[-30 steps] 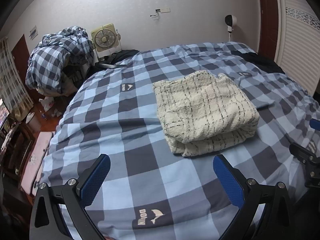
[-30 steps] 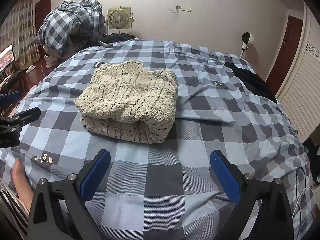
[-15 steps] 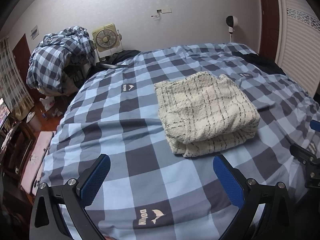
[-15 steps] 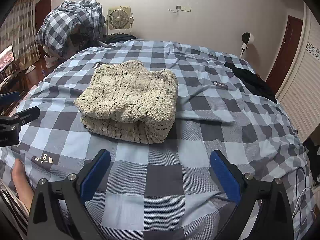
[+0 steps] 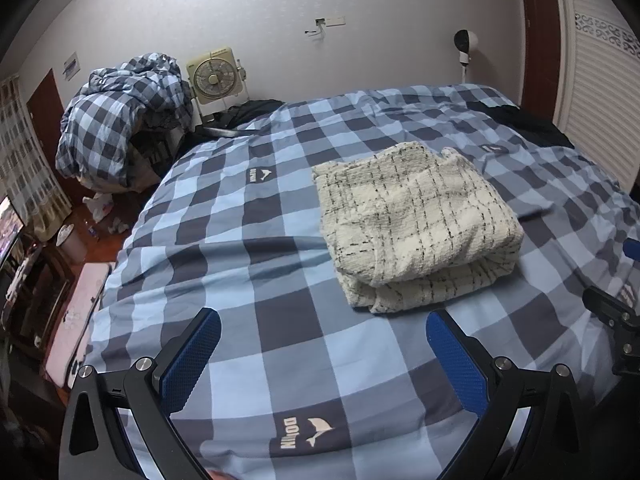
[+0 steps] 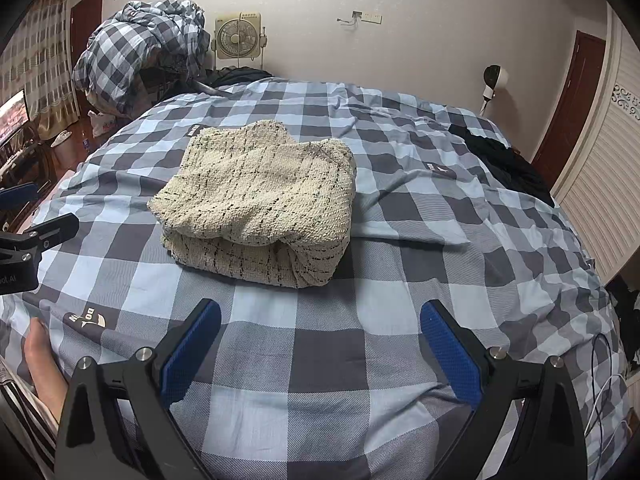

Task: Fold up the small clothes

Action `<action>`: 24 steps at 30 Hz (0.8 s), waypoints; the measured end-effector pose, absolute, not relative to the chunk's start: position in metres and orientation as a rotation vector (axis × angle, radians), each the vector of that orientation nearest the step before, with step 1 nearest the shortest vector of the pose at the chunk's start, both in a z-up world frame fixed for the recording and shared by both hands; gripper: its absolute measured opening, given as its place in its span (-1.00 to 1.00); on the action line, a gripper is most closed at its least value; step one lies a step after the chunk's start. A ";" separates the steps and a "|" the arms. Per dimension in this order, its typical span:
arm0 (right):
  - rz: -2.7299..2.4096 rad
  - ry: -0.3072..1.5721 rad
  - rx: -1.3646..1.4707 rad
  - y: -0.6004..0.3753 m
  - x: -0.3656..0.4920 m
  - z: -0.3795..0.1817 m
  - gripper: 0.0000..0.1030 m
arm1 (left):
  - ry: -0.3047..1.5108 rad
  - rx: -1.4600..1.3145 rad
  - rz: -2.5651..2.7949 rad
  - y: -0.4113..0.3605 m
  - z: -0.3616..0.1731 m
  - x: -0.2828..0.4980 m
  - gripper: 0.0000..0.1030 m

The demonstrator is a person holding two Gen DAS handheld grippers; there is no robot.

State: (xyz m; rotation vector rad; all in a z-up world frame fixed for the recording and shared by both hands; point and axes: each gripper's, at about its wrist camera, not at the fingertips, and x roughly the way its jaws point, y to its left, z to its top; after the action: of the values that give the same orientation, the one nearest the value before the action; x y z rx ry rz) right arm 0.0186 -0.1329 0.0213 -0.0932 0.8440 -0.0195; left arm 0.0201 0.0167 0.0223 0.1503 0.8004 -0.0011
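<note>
I hold my left gripper (image 5: pixel 320 340) and right gripper (image 6: pixel 320 334) spread apart, empty, short of the cream knit garment (image 6: pixel 260 200), which looks folded on the checked bedspread (image 6: pixel 420 240).

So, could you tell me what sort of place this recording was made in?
Most likely a home bedroom. A large bed with a blue and grey checked cover fills both views, a folded cream garment lies on it, and a box fan stands by the wall beside a heap of checked bedding.
</note>
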 end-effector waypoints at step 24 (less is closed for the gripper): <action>-0.022 0.844 -0.093 -0.132 0.018 0.021 0.91 | 0.784 0.162 0.025 0.015 0.023 0.016 1.00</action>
State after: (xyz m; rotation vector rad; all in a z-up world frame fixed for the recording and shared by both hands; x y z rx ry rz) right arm 0.0179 -0.1323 0.0213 -0.0925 0.8438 -0.0220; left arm 0.0164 0.0147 0.0226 0.1623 0.7842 0.0249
